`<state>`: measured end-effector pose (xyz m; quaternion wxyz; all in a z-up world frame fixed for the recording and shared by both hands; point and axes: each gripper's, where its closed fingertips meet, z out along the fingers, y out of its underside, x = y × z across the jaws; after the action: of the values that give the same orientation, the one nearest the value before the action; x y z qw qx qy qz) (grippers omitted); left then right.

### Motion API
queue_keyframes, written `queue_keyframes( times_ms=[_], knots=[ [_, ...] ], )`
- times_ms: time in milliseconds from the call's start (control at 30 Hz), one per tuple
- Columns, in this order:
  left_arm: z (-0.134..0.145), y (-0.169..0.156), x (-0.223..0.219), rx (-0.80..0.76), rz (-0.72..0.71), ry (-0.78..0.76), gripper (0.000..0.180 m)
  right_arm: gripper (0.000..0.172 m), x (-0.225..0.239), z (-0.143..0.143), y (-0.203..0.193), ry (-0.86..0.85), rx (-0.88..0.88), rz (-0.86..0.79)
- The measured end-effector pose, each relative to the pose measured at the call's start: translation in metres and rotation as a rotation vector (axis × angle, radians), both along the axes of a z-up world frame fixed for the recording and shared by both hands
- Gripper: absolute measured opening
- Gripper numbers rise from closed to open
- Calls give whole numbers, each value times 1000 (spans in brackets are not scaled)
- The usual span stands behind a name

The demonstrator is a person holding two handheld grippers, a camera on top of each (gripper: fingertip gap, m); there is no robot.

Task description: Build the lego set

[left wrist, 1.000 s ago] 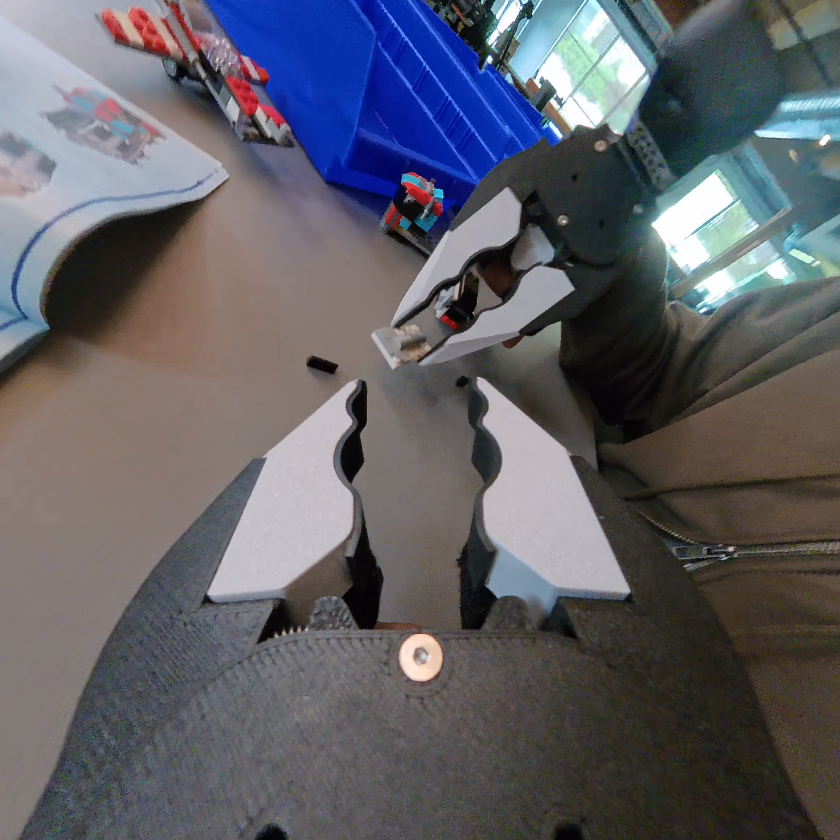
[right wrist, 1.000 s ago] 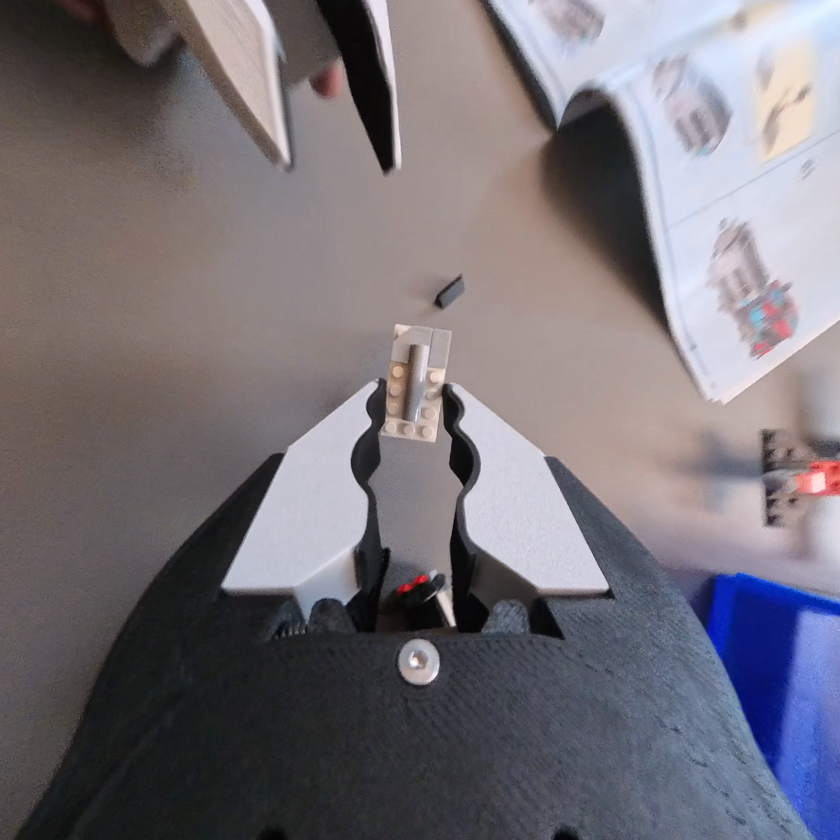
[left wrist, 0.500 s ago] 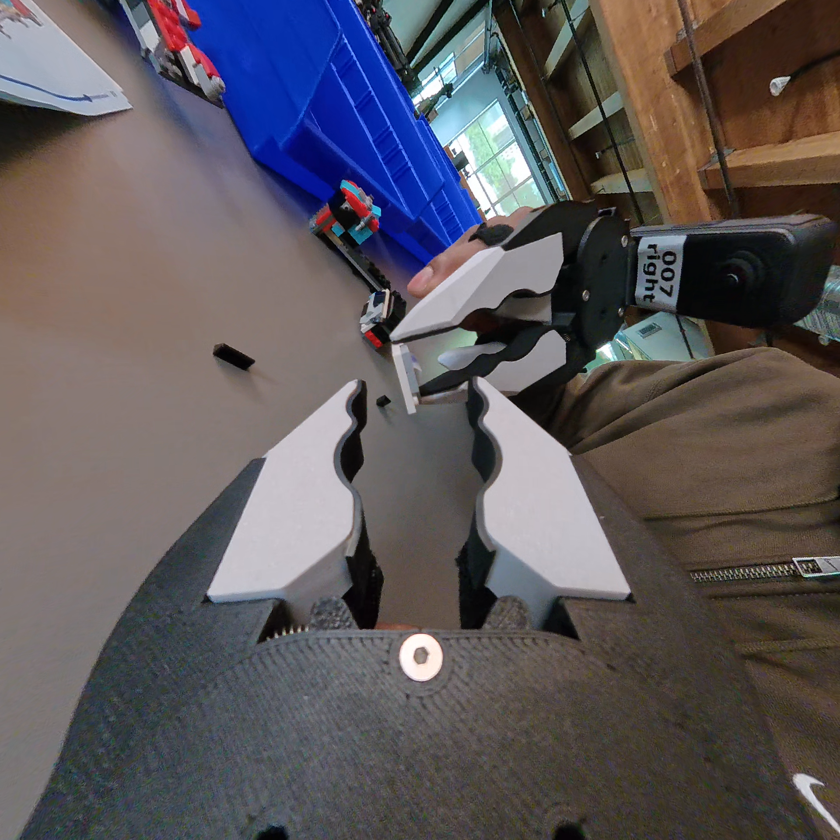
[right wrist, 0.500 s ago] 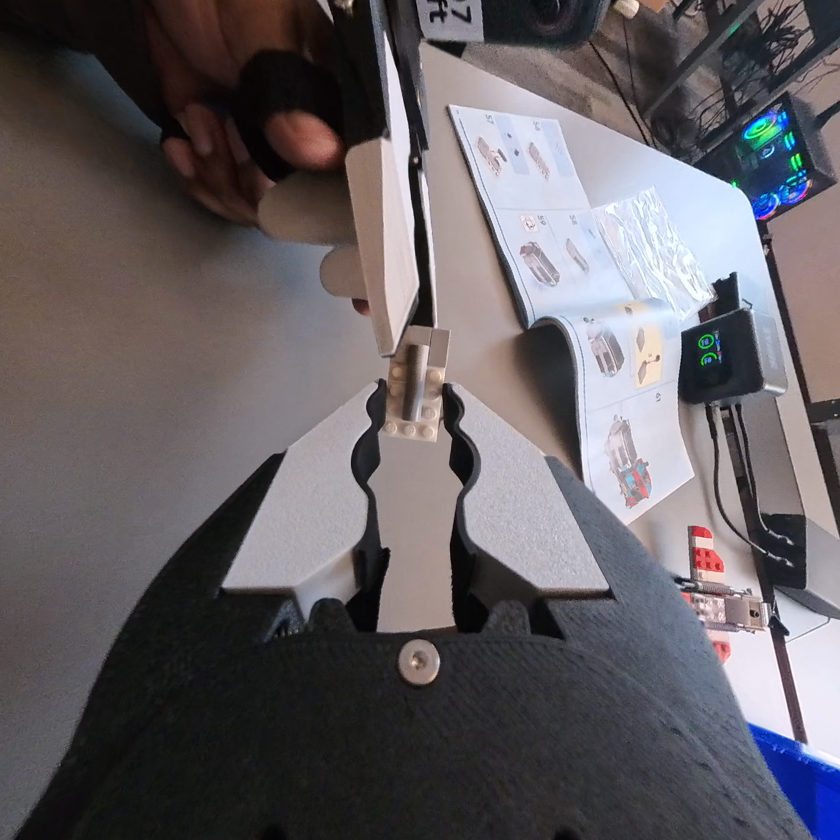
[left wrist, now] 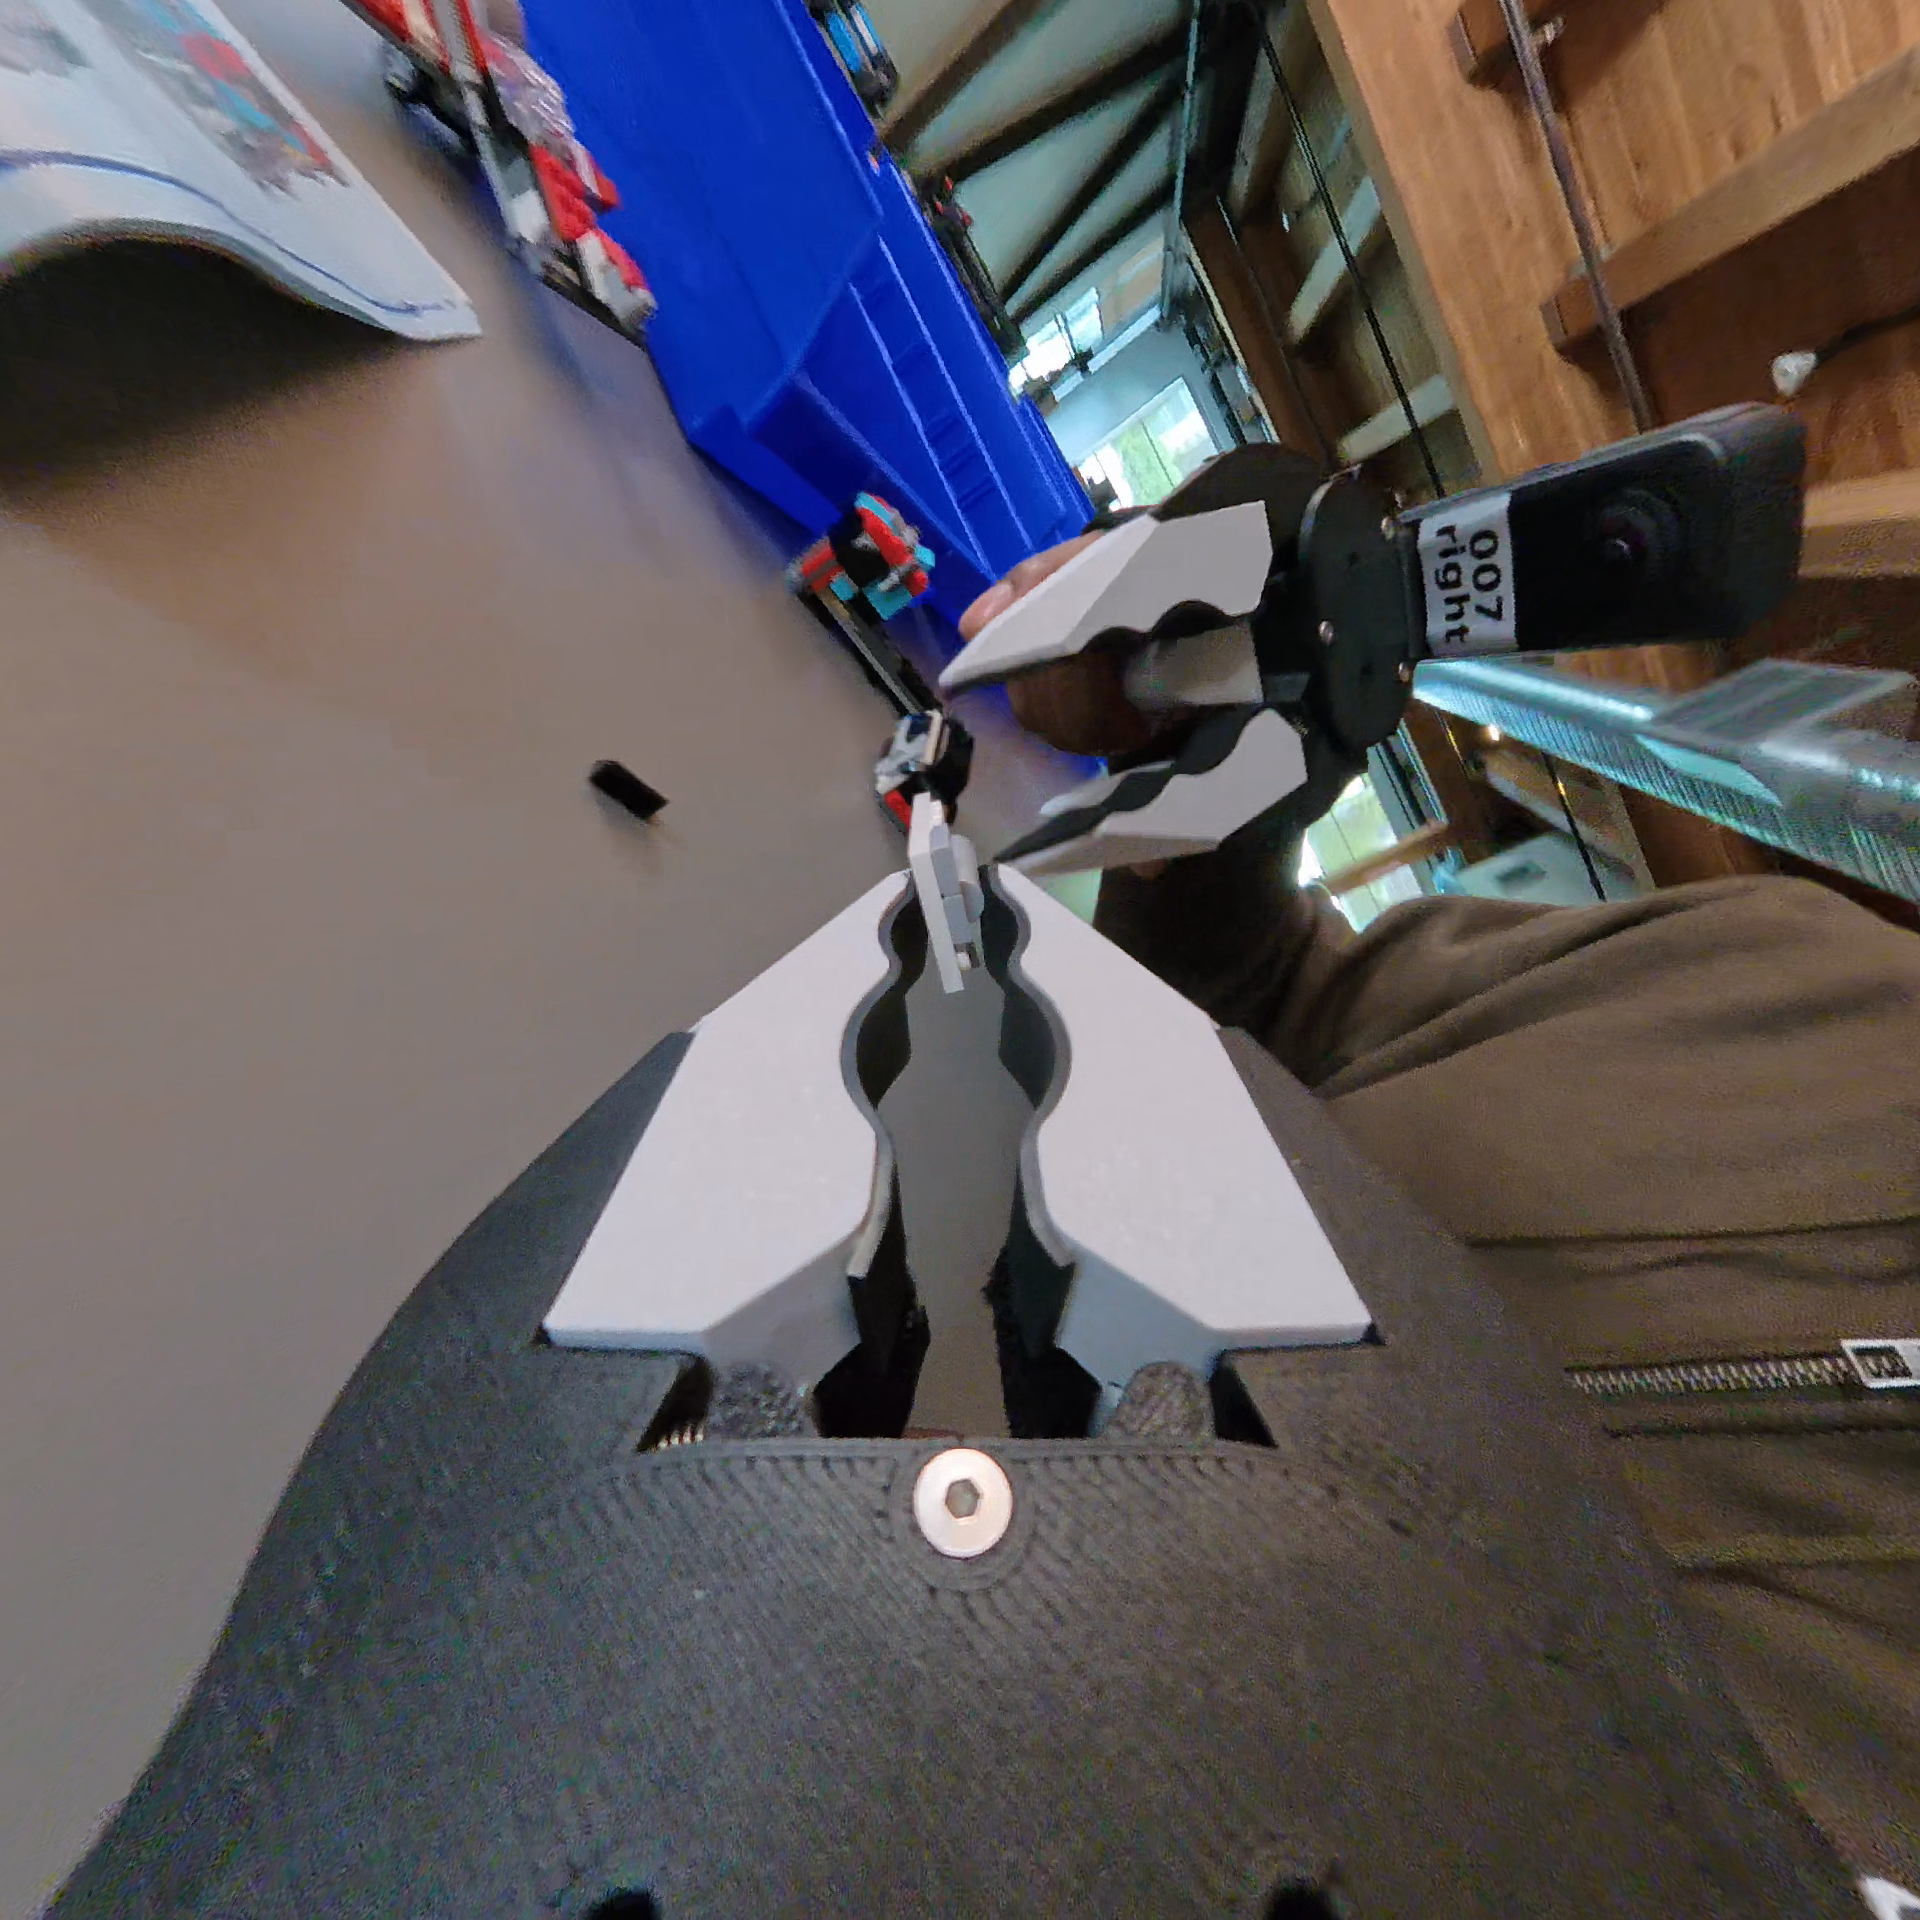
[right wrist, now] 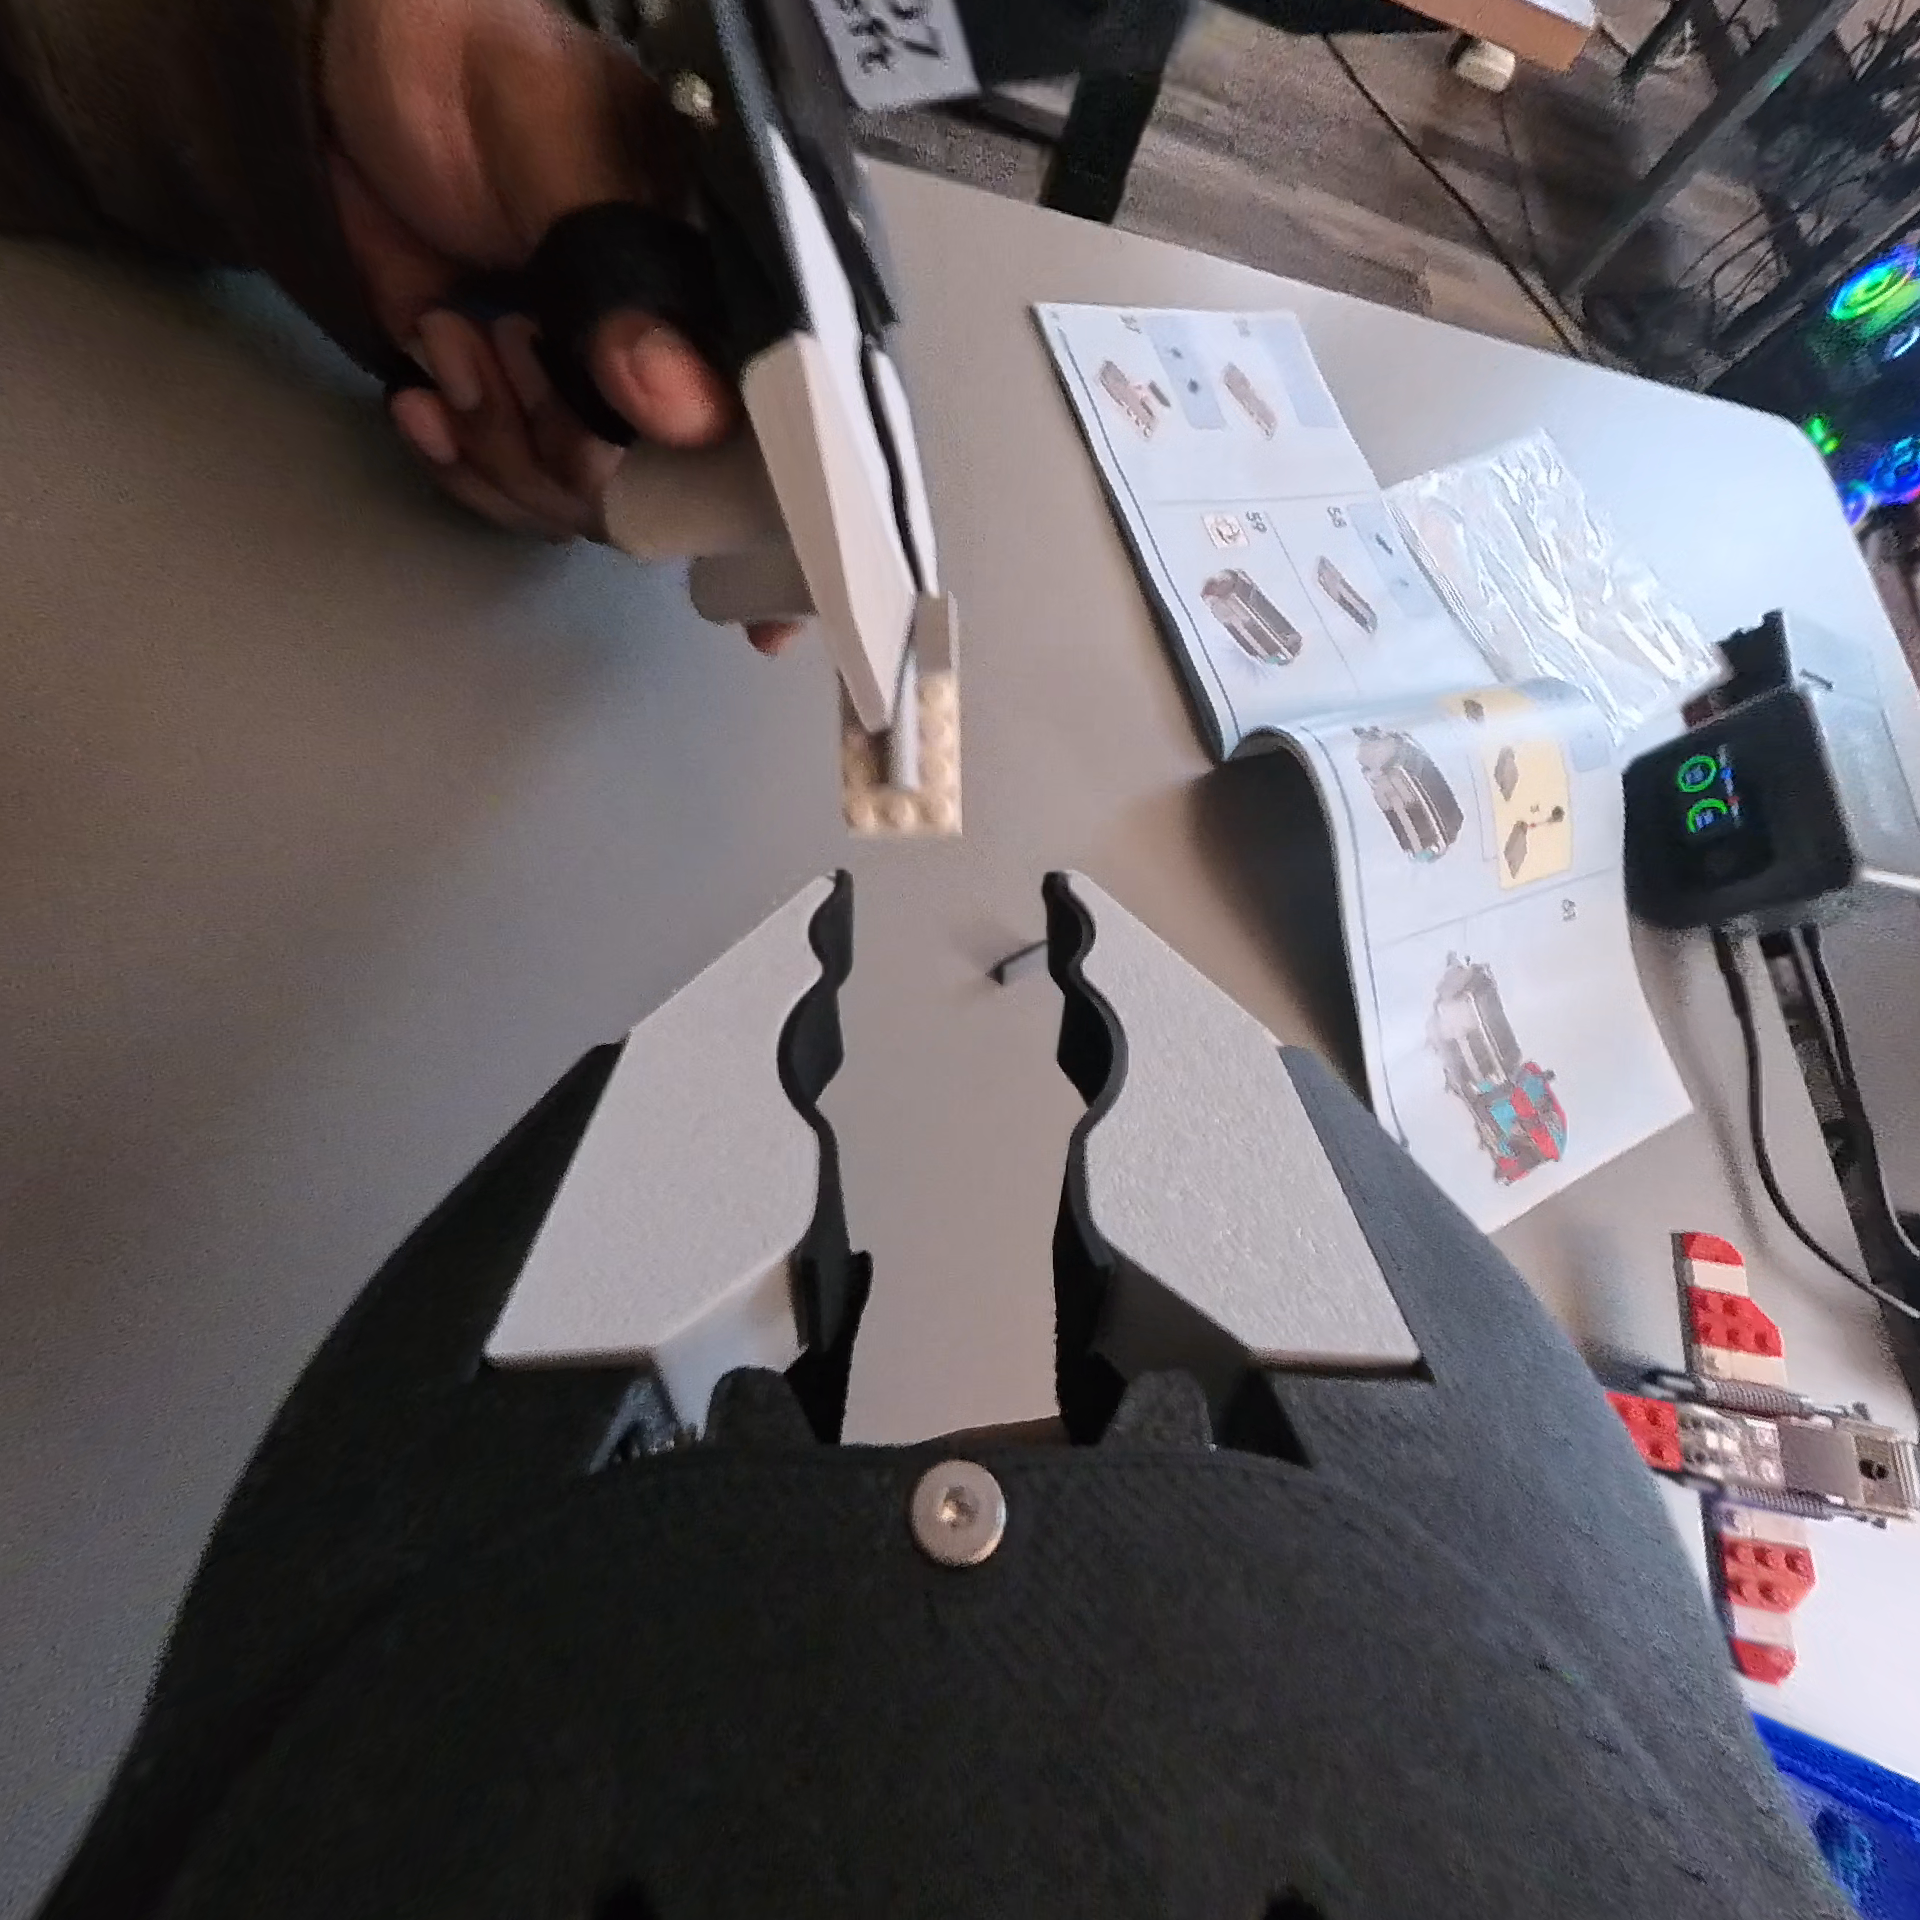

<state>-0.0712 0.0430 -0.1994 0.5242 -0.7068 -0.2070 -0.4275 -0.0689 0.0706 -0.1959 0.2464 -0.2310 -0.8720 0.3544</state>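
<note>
- Far left in the left wrist view, an open instruction booklet (left wrist: 208,197) lies on the grey table (left wrist: 312,623), with a small black piece (left wrist: 627,788) lying loose farther right.
- Centre: the left gripper (left wrist: 948,883) is nearly closed, fingertips pinching a pale grey studded brick plate (left wrist: 943,883) edge-on, the plate poking out past the tips.
- Just right, the right gripper (left wrist: 977,769) stands wide open, holding nothing, its lower fingertip just beside the plate.
- From the right wrist view: the plate (right wrist: 914,758) hangs just ahead of the right gripper's (right wrist: 948,883) spread tips, clear of both.
- Farther right, a red-and-white brick model (right wrist: 1756,1455) and blue bins (left wrist: 810,260).
</note>
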Motion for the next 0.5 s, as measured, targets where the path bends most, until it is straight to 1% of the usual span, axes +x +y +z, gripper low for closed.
queue_keyframes(
  times_ms=[100, 167, 233, 267, 333, 400, 500],
  knots=[
    [12, -10, -21, 47, 126, -18, 10, 37, -10, -5, 13, -62, 20, 14],
    [28, -16, -38, 105, 225, -28, 10, 36, -16, -16, 15, -129, 63, 51],
    [44, -20, -53, 149, 314, 0, 10, 36, -23, -30, 14, -199, 104, 80],
    [46, -20, -59, 144, 353, 32, 10, 36, -26, -37, 14, -229, 119, 86],
    [50, -19, -64, 134, 383, 81, 10, 36, -28, -52, 13, -299, 147, 92],
    [56, -20, -69, 177, 430, 74, 10, 37, -29, -65, 19, -344, 176, 70],
    [44, -15, -65, 159, 411, 54, 10, 38, -29, -70, 17, -393, 111, 54]
  ],
)
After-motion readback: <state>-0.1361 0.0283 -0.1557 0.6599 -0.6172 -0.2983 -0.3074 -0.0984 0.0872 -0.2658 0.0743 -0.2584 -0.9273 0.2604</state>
